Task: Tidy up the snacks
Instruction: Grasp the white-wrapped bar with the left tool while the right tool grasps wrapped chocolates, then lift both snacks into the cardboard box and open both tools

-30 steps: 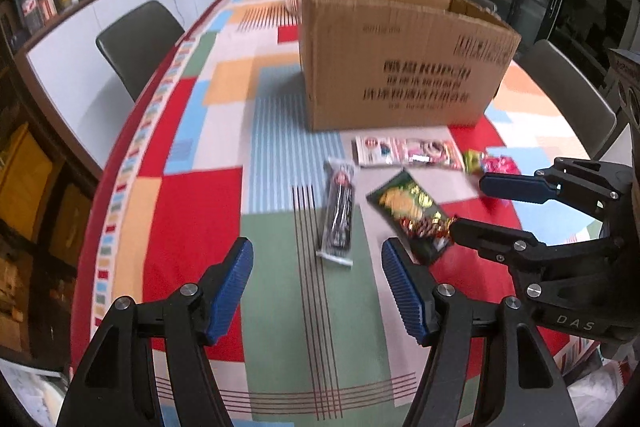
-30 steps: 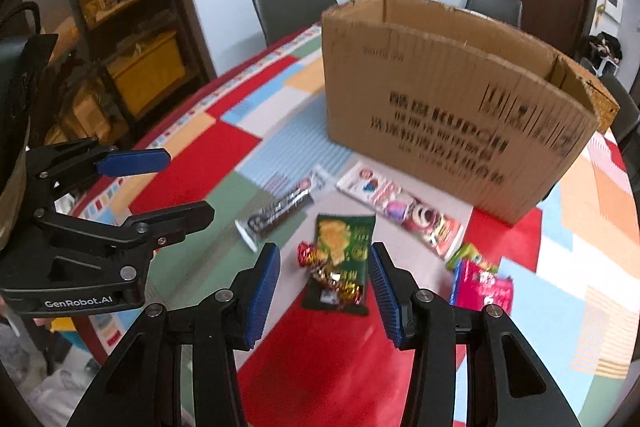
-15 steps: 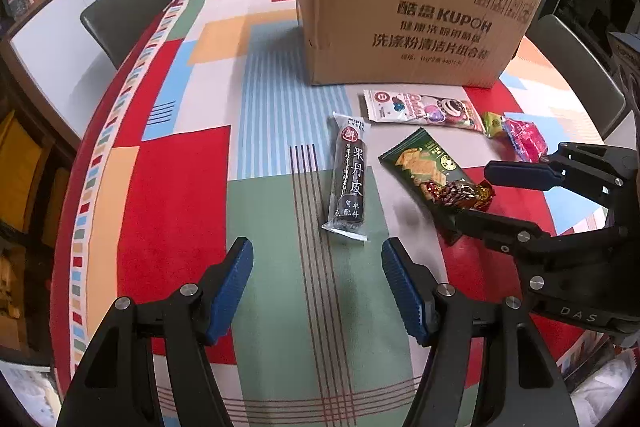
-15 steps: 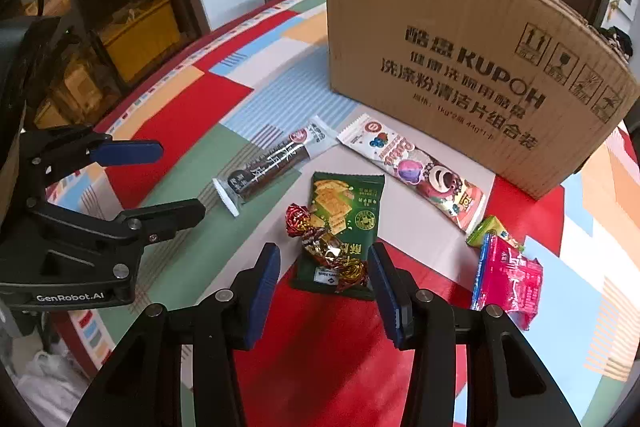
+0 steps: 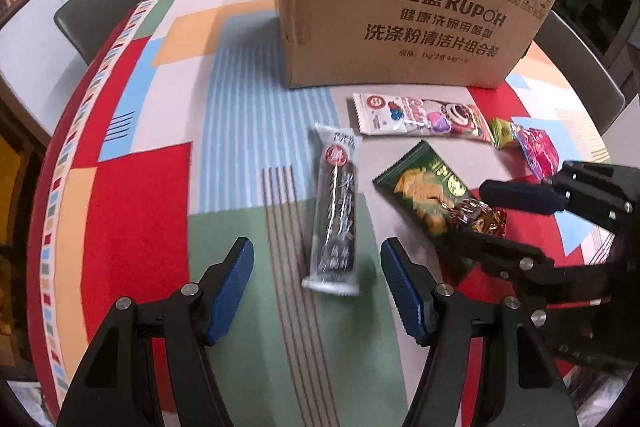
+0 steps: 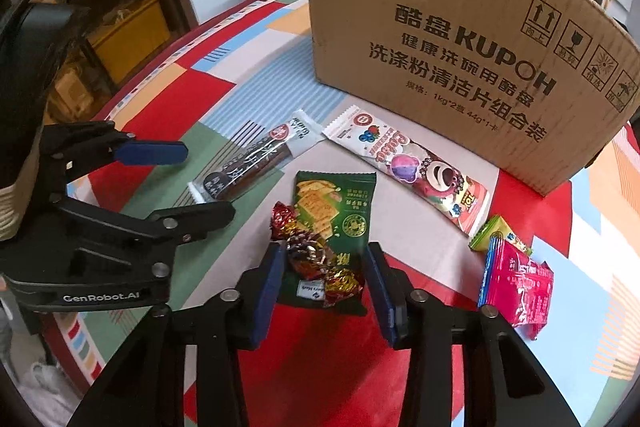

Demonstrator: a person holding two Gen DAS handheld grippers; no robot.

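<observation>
On the patchwork tablecloth (image 6: 168, 107), just in front of the cardboard box (image 6: 460, 39), the snacks lie in a loose row. The foil-wrapped candies (image 6: 320, 263) rest on the lower end of the green cracker packet (image 6: 332, 215), and the right gripper (image 6: 324, 291) has dropped over them, its jaws having just been narrowing so that candies and packet now sit between the blue pads. The pads look close to the wrappers but not yet pressing (a gap still shows on each side), so I read it as unclenched, about to grip.

To the left lies the dark fruit-leather bar (image 5: 334, 211). The left gripper (image 5: 316, 291) has come down toward it since a second ago, jaws wide and empty, the bar's near end just ahead of the fingertips. Beyond are the long pink wafer packet (image 6: 416, 167), a small green sachet (image 6: 500, 231) and a pink sachet (image 6: 516, 283), all untouched.

Both hands have closed in on separate snacks, so the sorting seems barely begun: nothing is lifted, and the box likely waits as the destination.
</observation>
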